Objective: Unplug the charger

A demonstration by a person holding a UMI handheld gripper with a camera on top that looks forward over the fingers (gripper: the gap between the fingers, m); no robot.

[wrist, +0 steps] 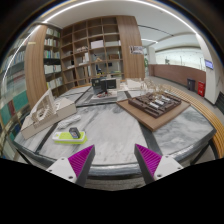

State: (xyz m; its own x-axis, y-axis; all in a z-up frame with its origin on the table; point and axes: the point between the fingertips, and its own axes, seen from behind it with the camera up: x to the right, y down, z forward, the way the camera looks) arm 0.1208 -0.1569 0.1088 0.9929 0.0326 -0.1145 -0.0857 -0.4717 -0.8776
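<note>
Charger (pixel 74 132) sits on the grey table (pixel 115 135), ahead-left of the tongs (pixel 115 160), which are apart and empty.

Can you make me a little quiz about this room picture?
1. True or false: the two-finger gripper with magenta pads is holding something.
2. Which lies nearer the fingers: (A) the flat yellow-green sheet or (B) the brown wooden tray?
3. Fill in: tall wooden ___ stand at the far wall.

Key: 1 false, the fingers are open and empty. 2 A. 3 shelves.
</note>
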